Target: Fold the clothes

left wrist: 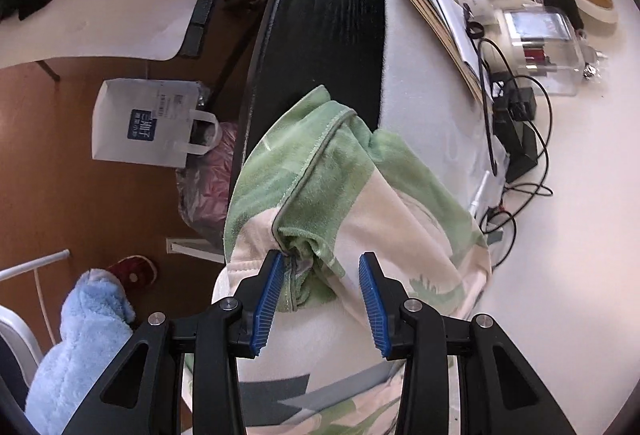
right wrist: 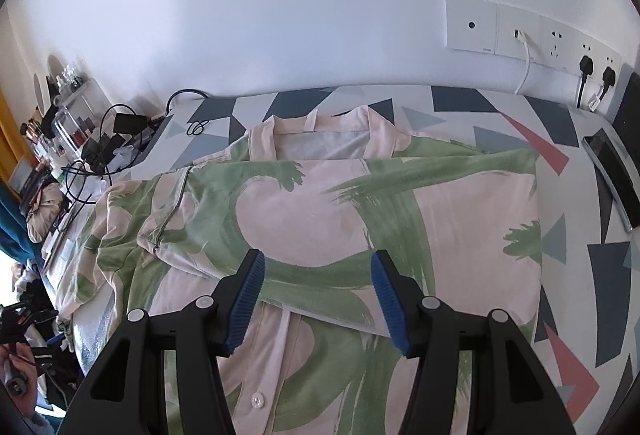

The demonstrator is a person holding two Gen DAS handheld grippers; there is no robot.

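Pyjama shirt (right wrist: 320, 203), pink with green brush strokes, lies spread on the patterned worktop cover (right wrist: 568, 139), collar toward twelve o'clock by the white wall (right wrist: 280, 15). The right claw (right wrist: 316, 299) hovers over its front with jaws apart, nothing between the blue pads. In the left wrist view the left claw (left wrist: 322, 299) stands partly open over a bunched sleeve (left wrist: 320, 171); fabric touches its nine o'clock pad, the three o'clock pad is clear.
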